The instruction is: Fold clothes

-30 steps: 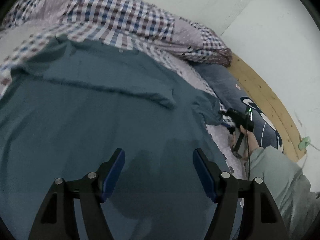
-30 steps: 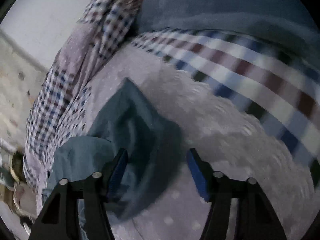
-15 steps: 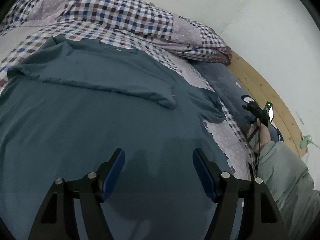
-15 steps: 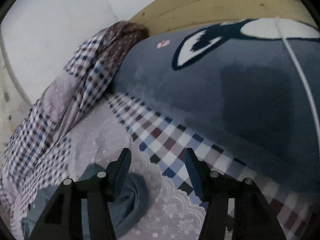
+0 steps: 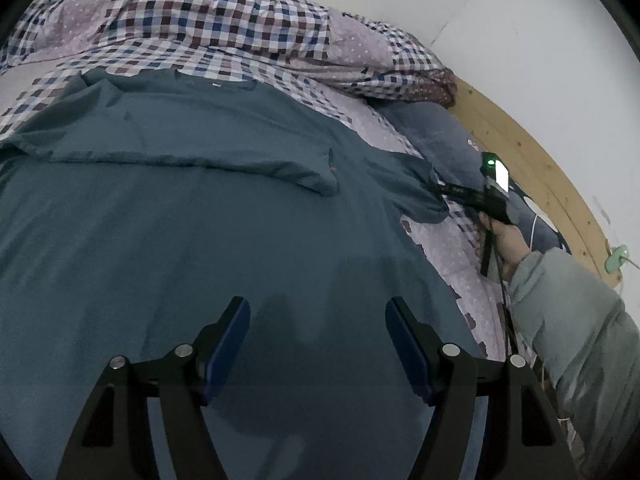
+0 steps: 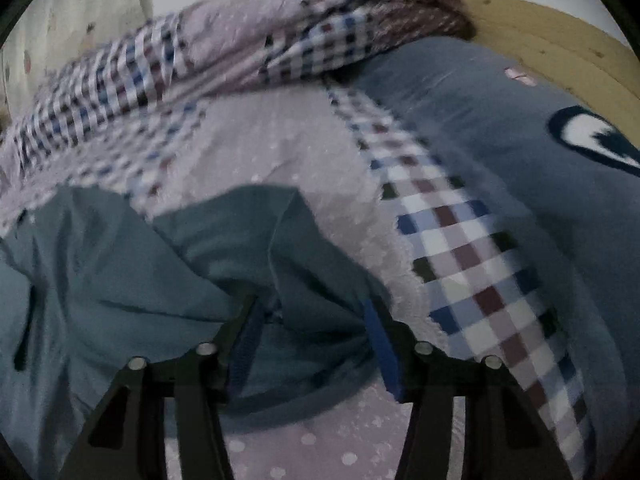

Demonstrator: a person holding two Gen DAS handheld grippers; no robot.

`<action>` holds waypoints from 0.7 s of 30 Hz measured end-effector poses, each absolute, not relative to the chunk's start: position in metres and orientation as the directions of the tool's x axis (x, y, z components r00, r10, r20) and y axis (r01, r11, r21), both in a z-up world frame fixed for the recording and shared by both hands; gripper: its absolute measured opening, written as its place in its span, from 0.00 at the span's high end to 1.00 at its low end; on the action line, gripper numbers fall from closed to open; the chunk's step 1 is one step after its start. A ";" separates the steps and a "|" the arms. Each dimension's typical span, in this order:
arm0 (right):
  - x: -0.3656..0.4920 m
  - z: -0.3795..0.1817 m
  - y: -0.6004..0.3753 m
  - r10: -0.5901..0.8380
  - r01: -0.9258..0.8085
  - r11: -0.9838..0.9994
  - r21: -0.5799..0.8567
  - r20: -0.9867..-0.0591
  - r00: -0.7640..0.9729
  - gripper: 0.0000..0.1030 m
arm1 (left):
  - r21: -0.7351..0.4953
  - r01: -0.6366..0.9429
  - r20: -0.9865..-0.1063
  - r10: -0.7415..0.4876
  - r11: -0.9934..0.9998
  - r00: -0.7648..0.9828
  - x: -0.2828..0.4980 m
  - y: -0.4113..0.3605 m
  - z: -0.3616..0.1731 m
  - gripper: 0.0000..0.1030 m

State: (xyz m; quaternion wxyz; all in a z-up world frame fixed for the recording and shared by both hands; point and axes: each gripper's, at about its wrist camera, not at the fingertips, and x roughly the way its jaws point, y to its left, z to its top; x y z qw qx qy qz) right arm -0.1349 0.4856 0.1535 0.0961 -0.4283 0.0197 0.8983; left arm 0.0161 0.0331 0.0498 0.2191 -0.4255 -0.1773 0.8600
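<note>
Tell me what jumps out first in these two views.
A big teal T-shirt lies spread across the checked quilt, one sleeve already folded in. The right gripper straddles the other sleeve near the grey-blue pillow, fingers apart. The left gripper hovers open over the shirt's body.

Checked quilt (bunched up), navy pillow, wooden headboard, white wall

Both grippers' jaws apart, left gripper hovering.
</note>
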 end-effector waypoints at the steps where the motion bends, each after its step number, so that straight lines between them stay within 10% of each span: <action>1: -0.136 0.154 0.486 0.162 -0.196 -0.979 -0.050 -0.771 -0.615 0.99 | -0.495 -0.222 -0.653 0.528 -0.840 -0.542 0.016 0.033 0.049 0.28; 9: -0.079 0.244 0.546 0.054 -0.253 -0.912 0.321 -0.520 -0.853 0.98 | -0.523 -0.191 -0.649 0.533 -0.831 -0.543 0.013 0.029 0.046 0.28; 17: -0.050 0.317 0.473 0.116 -0.183 -0.974 0.131 -0.402 -0.908 0.98 | -0.542 -0.176 -0.638 0.539 -0.822 -0.549 0.013 0.027 0.050 0.28; 21: -0.041 0.290 0.374 -0.080 0.085 -0.996 0.018 -0.581 -0.810 0.98 | -0.552 -0.169 -0.633 0.542 -0.817 -0.553 0.012 0.026 0.052 0.28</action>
